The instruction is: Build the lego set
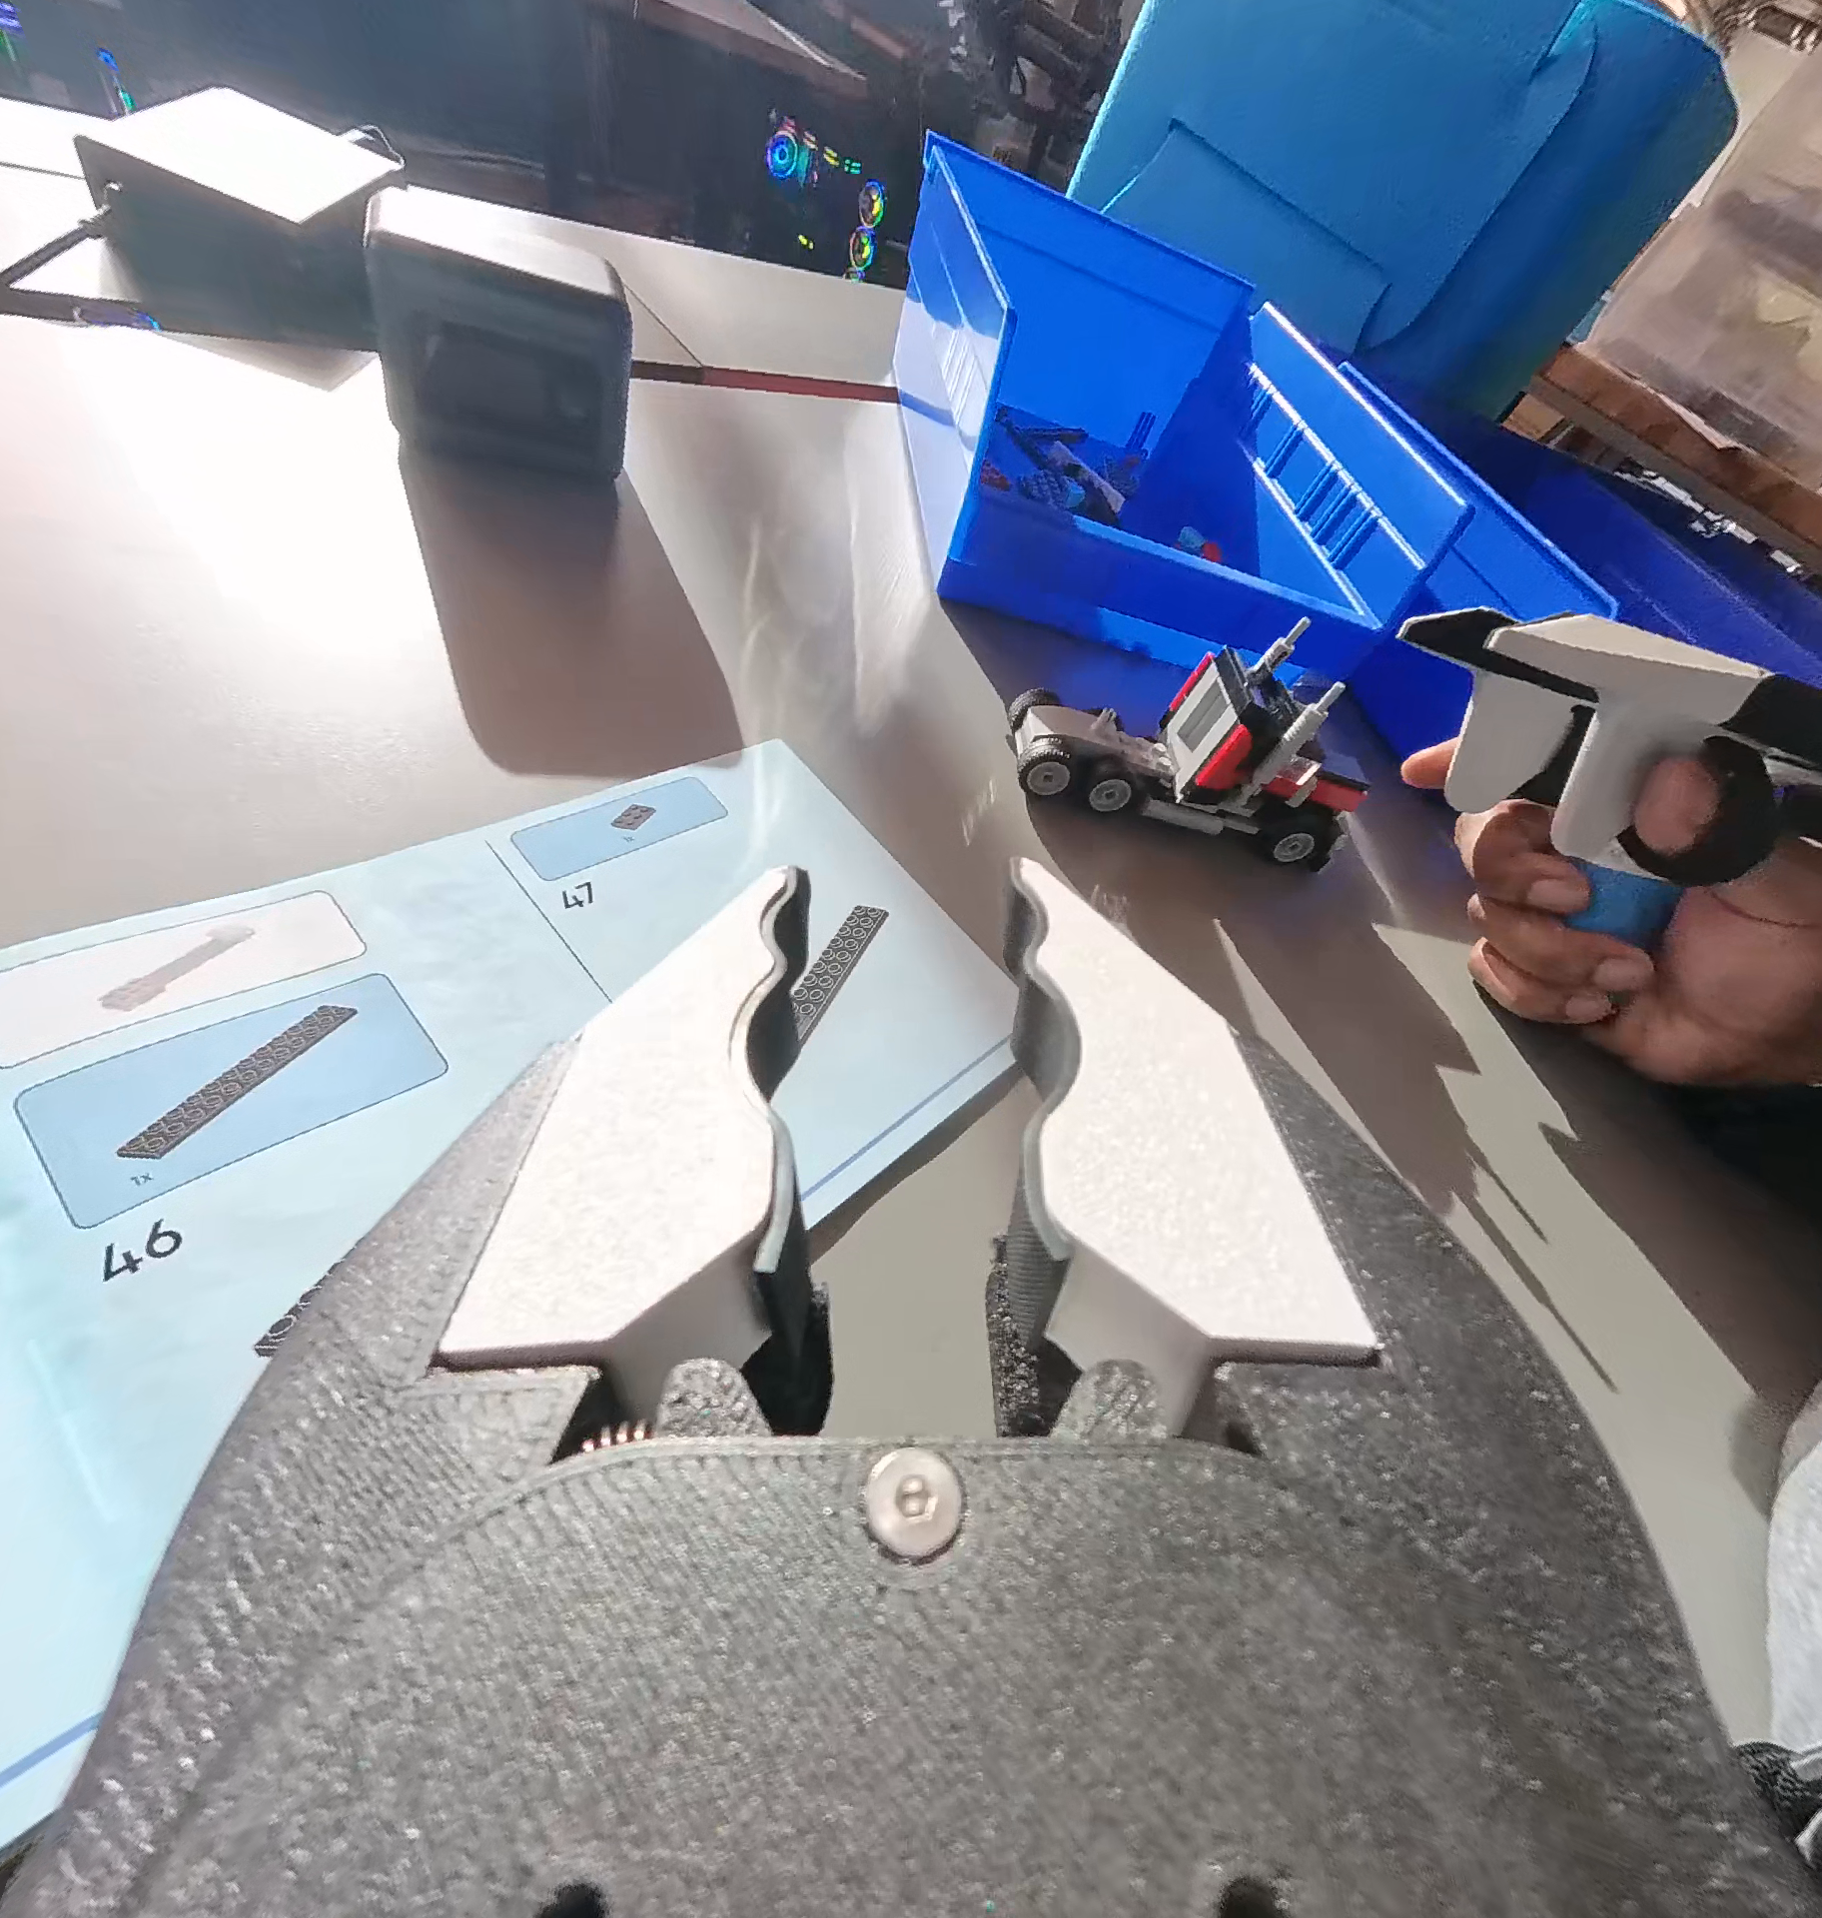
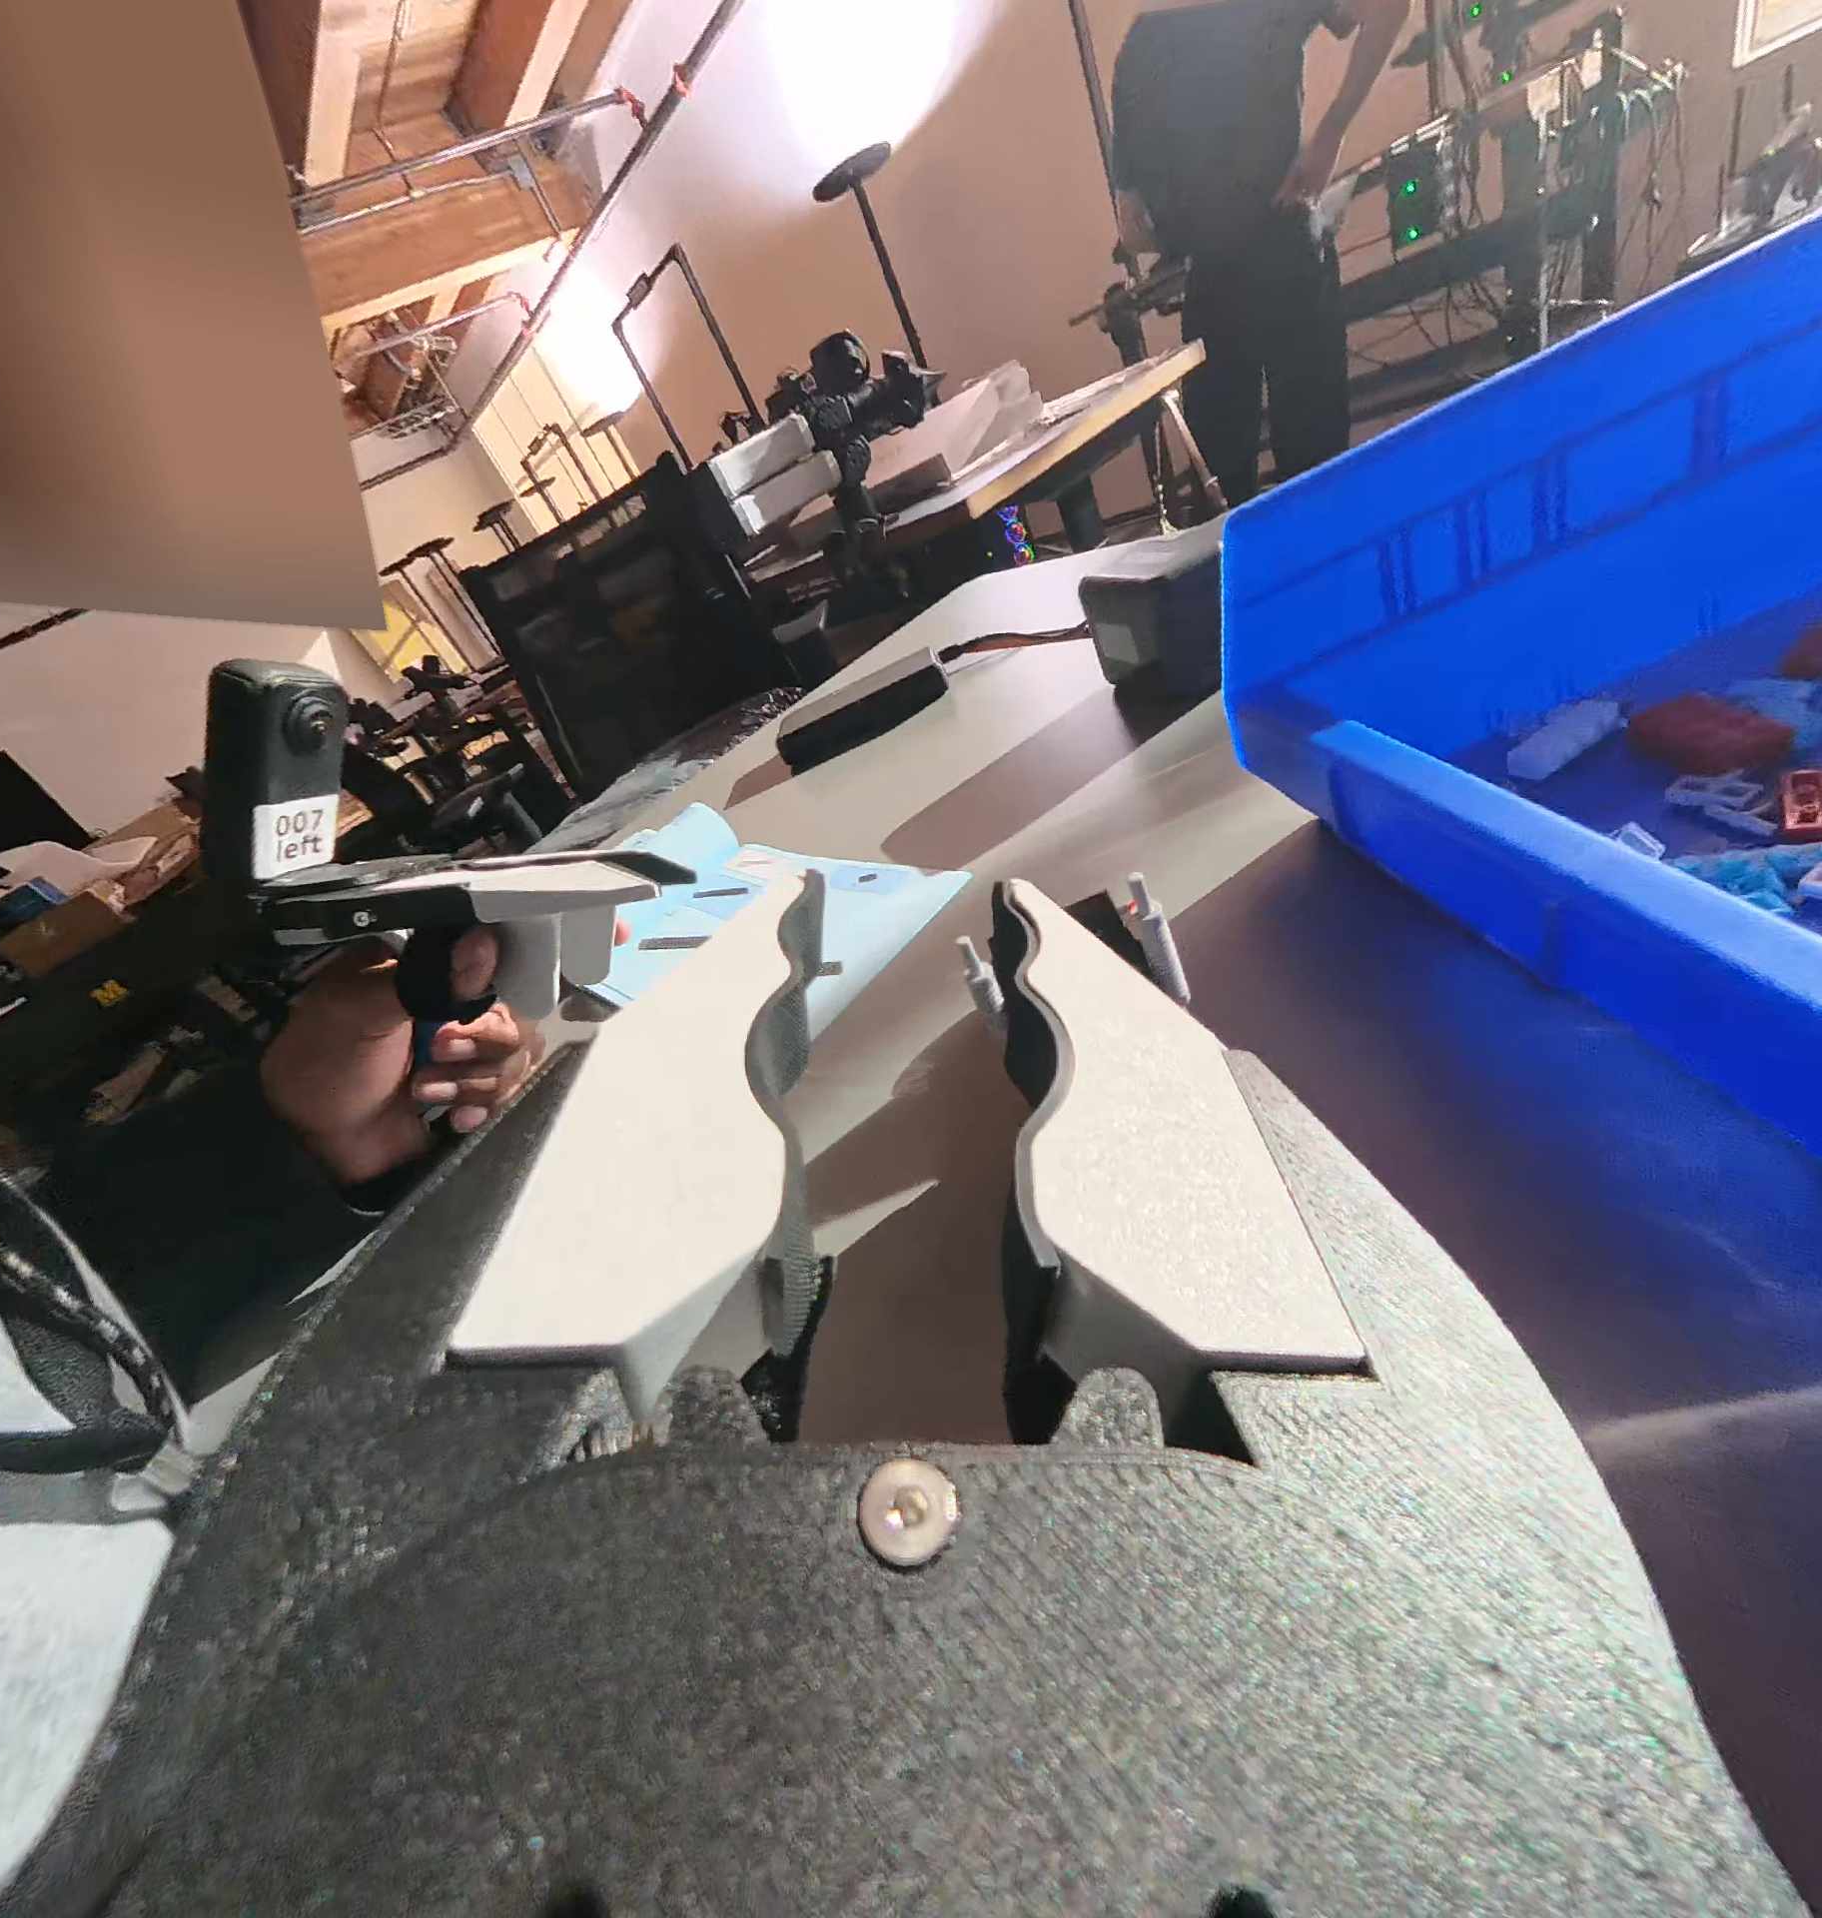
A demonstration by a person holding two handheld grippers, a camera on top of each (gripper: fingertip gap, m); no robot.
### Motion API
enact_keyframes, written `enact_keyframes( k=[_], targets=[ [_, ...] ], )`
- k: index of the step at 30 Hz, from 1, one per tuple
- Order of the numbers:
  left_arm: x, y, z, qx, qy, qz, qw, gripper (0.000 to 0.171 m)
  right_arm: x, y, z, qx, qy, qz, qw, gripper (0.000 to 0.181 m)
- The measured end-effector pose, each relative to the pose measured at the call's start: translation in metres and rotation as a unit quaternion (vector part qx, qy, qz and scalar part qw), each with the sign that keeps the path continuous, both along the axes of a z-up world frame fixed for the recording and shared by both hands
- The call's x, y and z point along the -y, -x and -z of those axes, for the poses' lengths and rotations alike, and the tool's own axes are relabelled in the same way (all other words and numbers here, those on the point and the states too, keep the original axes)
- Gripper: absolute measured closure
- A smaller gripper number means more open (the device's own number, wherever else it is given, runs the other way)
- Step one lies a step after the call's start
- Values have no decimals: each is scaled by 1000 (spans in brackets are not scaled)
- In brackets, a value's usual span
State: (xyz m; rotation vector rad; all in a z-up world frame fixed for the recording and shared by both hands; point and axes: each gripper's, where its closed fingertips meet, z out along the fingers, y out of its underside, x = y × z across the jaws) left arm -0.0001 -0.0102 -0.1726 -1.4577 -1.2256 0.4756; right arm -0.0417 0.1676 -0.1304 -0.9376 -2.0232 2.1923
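Nearest in the left wrist view, the left tool (image 1: 907,924) hangs over the desk (image 1: 263,644) with its fingers apart and nothing between them. Under its left finger lies the pale blue instruction booklet (image 1: 295,1038), open flat at a spread that pictures a long dark plate.

Just beyond, to the right, the partly built Lego truck (image 1: 1187,768) stands on its wheels on the desk, touched by neither tool. It has a red, black and white cab, thin grey exhaust stacks standing up behind it, and a bare grey chassis over the rear wheels. The right tool (image 1: 1436,638), held in a person's hand (image 1: 1654,934), points at the truck from the right. In its own view, the right tool (image 2: 902,898) has its fingers apart and empty, the stack tips (image 2: 1146,919) showing past them.

Behind the truck sits the blue parts bin (image 1: 1104,436), holding loose red, white and light blue bricks (image 2: 1706,737). Farther back a dark box-shaped device (image 1: 502,353) rests on the desk.

The truck is probably light and stiff but held together by press fits alone, so a hard squeeze could pop pieces off. The stacks look the most fragile part. The chassis sides, low behind the cab, seem the safest place to grip.
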Motion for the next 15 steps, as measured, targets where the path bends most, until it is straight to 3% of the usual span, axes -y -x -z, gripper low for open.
enact_keyframes(
  k=[15],
  targets=[
    [3, 3, 5, 20, -5, -11, 1000, 138, 3, 2, 0, -7, -6, 3, 1000, 152]
  ],
)
